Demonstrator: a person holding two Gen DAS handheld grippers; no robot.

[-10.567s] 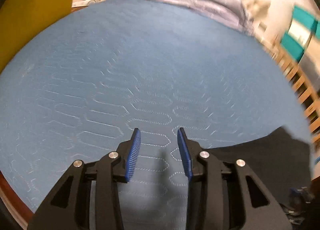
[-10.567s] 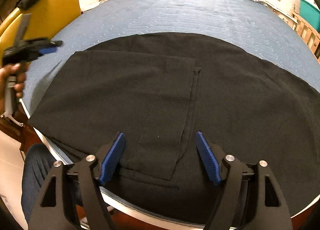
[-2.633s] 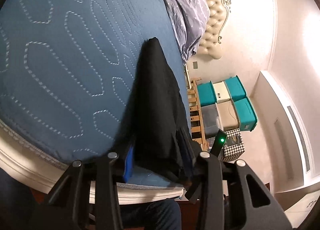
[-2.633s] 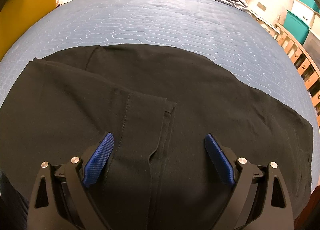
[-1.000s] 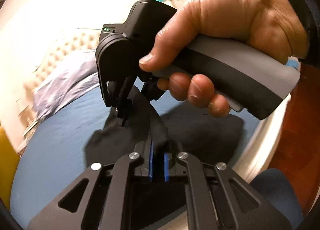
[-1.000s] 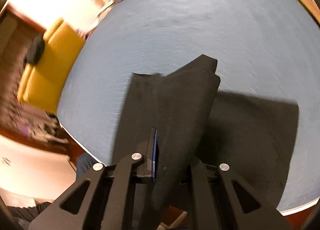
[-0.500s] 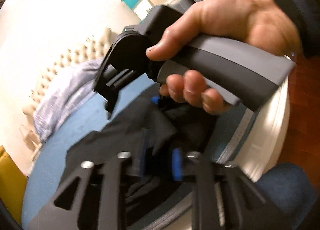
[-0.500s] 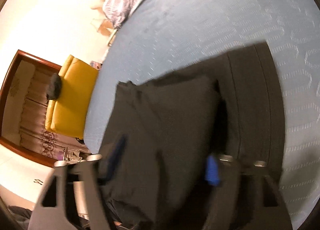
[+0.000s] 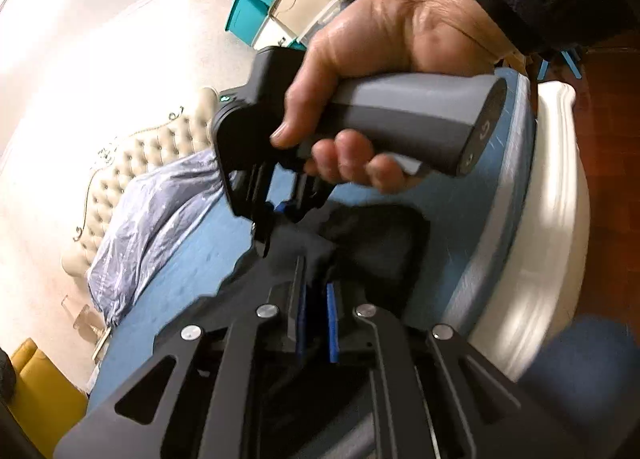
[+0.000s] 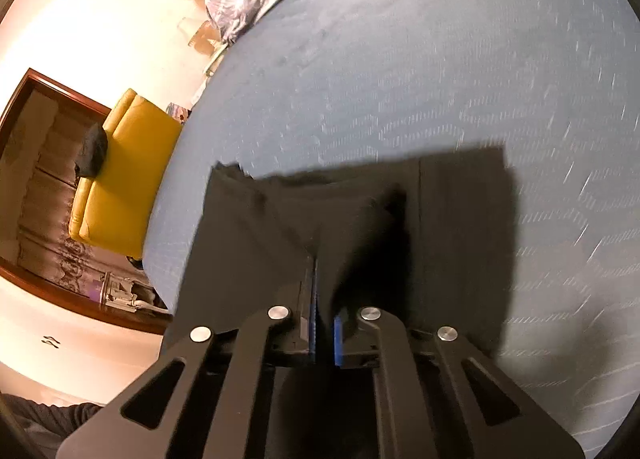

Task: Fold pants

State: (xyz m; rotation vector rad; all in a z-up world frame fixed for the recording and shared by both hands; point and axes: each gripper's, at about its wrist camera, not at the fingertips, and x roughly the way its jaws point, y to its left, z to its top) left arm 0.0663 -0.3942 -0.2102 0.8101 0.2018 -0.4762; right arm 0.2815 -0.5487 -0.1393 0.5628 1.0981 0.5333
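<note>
Right wrist view first: we have the right gripper (image 10: 320,287) pinched nearly closed on a raised fold of the black pants (image 10: 460,227), its blue pads (image 10: 338,339) almost meeting with dark cloth between them. The pants lie on the blue quilted bedcover (image 10: 440,59), near its front edge, already doubled into a compact block. From the pinch, cloth slopes down to a flat layer whose far edge runs across the picture.

From the left wrist view, we see the left gripper (image 9: 316,299) likewise clamped to a narrow gap on the same dark fabric (image 9: 380,243). Just ahead of it a hand (image 9: 384,71) grips the grey handle of the other tool (image 9: 404,115), whose fingers (image 9: 282,207) come down onto the cloth close by.

We judge that both grippers hold one edge side by side so the layer can be carried as a single straight line and laid down without sagging in the middle.

As for direction, the folded bundle's long axis seems to run left to right across the right wrist view, roughly along the near bed edge (image 9: 556,187), with the held edge towards us. Which end is the waistband we cannot tell; motion blur and the dark cloth hide seams.
</note>
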